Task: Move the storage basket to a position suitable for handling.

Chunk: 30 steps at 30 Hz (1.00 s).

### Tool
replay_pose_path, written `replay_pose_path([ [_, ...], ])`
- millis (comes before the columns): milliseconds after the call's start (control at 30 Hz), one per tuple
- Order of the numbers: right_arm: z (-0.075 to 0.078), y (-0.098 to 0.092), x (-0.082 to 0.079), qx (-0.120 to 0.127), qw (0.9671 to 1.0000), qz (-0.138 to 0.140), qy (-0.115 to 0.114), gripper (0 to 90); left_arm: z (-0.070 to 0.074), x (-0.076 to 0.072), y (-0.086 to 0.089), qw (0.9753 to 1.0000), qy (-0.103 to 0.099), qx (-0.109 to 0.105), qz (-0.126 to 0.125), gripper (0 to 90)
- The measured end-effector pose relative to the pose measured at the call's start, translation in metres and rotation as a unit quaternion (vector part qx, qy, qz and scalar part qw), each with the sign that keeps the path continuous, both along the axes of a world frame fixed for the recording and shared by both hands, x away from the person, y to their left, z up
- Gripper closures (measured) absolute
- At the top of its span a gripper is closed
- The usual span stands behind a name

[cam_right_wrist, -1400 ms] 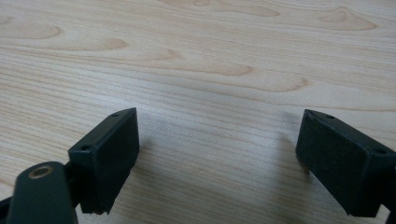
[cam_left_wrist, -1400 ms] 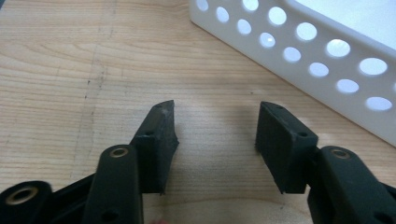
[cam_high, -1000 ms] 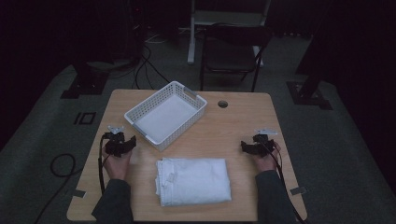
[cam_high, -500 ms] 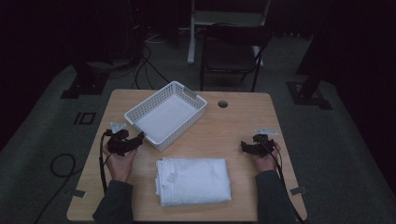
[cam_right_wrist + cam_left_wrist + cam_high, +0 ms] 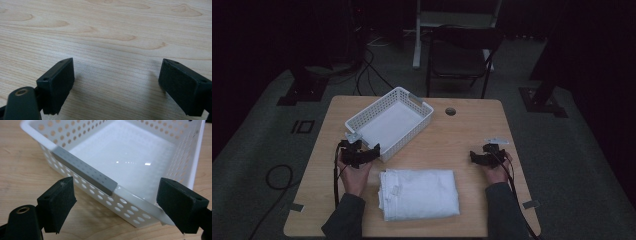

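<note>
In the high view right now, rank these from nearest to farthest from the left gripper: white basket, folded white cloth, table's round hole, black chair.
Measured from the left gripper:
1. White basket, right at its open jaws, upper left of the table.
2. Folded white cloth, just right, at the near edge.
3. Round hole, far side, right of the basket.
4. Black chair, on the floor beyond the table.

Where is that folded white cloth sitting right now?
In the high view, the folded white cloth lies at the table's near edge, between the person's forearms, just in front of the white basket.
</note>
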State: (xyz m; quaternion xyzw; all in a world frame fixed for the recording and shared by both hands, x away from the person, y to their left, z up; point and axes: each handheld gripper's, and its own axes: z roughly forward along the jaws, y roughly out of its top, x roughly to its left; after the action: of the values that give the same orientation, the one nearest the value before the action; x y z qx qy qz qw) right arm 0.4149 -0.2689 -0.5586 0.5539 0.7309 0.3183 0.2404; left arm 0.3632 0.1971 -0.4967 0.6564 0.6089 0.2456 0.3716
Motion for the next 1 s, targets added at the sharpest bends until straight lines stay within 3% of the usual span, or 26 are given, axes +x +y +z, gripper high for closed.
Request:
replay_pose_path([
  [233,0.0,0.0,0.0,0.0,1.0,0.0,0.0,13.1,-0.005,0.003,-0.005,0.9998,0.006,-0.007,-0.016,18.7],
  [400,0.0,0.0,0.0,0.0,1.0,0.0,0.0,13.1,-0.005,0.004,0.001,0.9989,0.011,-0.034,-0.031,29.6],
  [500,0.0,0.0,0.0,0.0,1.0,0.0,0.0,13.1,-0.003,0.003,0.0,0.999,0.005,-0.023,-0.038,38.2],
  [733,0.0,-0.001,0.0,0.0,1.0,0.003,0.0,13.3,-0.002,0.004,-0.003,0.9986,-0.006,0.002,-0.052,47.1],
  [800,0.003,-0.001,0.0,-0.002,1.0,0.0,0.009,20.0,-0.001,0.005,-0.005,0.9982,-0.009,0.02,-0.056,48.4],
  [900,0.006,-0.002,0.0,-0.002,0.9999,-0.009,0.014,32.6,0.0,0.004,-0.006,0.9979,-0.011,0.03,-0.057,52.2],
  [1000,0.01,-0.001,-0.002,-0.001,0.9998,-0.017,0.004,48.0,0.001,0.005,-0.008,0.9971,-0.016,0.04,-0.062,57.1],
])
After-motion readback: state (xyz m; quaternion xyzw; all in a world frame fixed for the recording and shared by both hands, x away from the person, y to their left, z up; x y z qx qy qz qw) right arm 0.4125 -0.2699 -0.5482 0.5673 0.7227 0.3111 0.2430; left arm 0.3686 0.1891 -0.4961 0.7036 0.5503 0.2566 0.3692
